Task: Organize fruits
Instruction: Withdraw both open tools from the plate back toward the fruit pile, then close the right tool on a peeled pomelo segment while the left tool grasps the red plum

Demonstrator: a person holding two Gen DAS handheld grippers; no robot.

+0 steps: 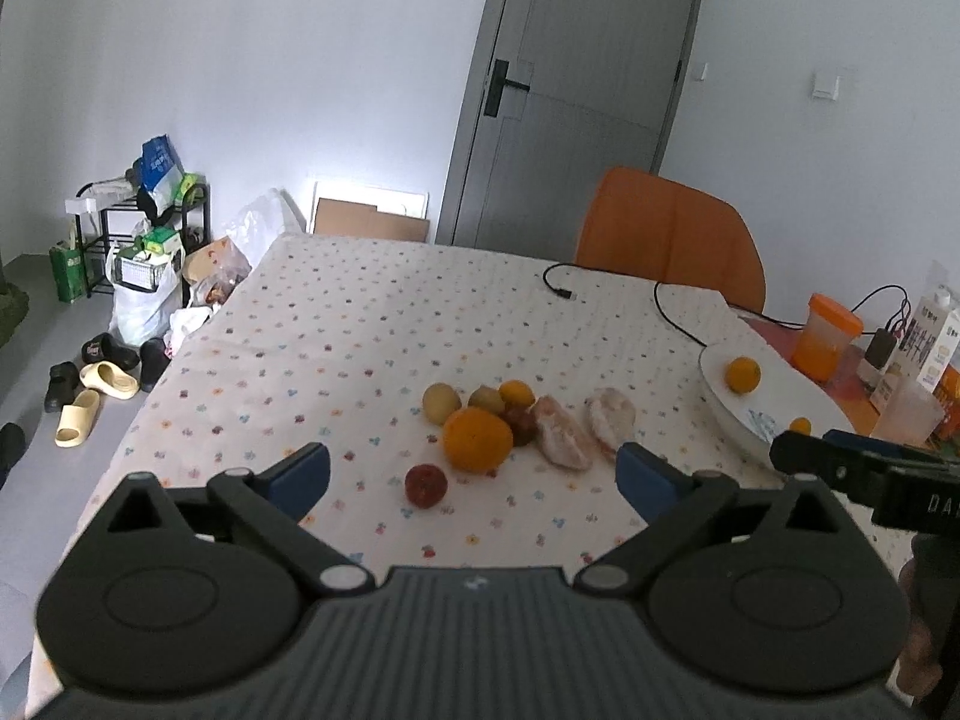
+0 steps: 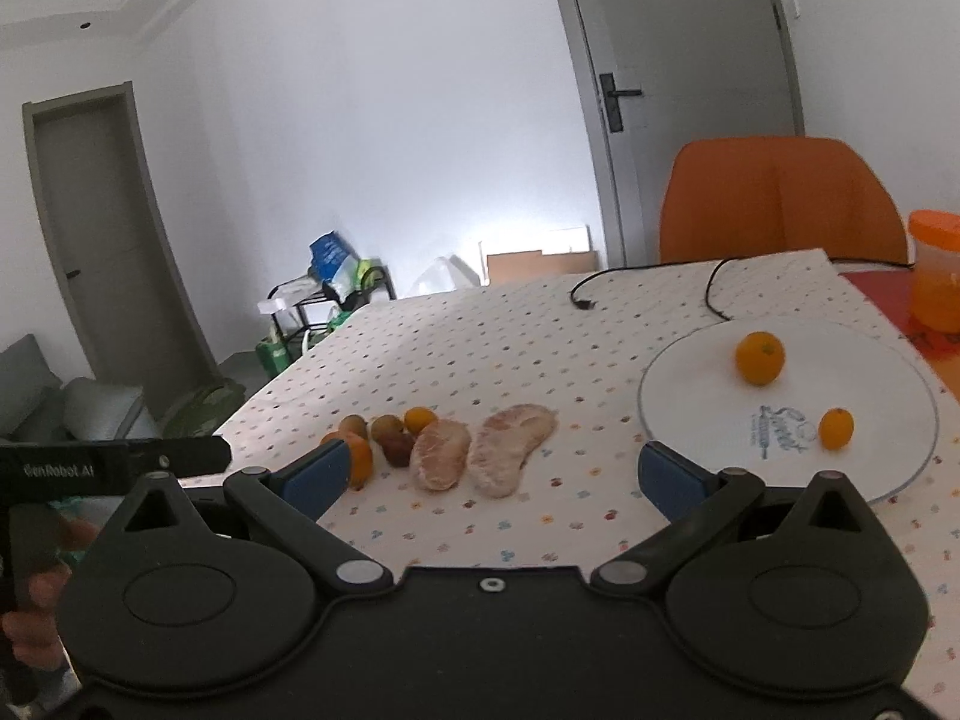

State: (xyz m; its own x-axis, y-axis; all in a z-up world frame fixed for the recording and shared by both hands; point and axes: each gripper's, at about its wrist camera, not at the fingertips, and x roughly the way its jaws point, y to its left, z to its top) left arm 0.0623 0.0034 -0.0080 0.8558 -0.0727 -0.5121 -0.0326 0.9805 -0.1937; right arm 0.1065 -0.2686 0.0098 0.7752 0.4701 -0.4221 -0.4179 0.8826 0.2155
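A cluster of fruit lies on the dotted tablecloth (image 1: pixel 360 324): a big orange (image 1: pixel 477 440), a red fruit (image 1: pixel 425 485), a yellow-green fruit (image 1: pixel 441 402), a small orange (image 1: pixel 516 394), dark fruits (image 1: pixel 521 423) and two peeled pomelo segments (image 1: pixel 561 432) (image 2: pixel 507 449). A white plate (image 2: pixel 690 372) at the right holds a small orange (image 2: pixel 760 357) and a smaller one (image 2: pixel 836 428). My left gripper (image 1: pixel 473 475) is open and empty, just short of the big orange. My right gripper (image 2: pixel 495 468) is open and empty, in front of the pomelo segments.
A black cable (image 1: pixel 606 276) lies on the far part of the table. An orange chair (image 1: pixel 669 237) stands behind it. An orange-lidded jar (image 1: pixel 825 333), a milk carton (image 1: pixel 933 336) and a clear cup (image 1: pixel 906 414) stand at the right edge.
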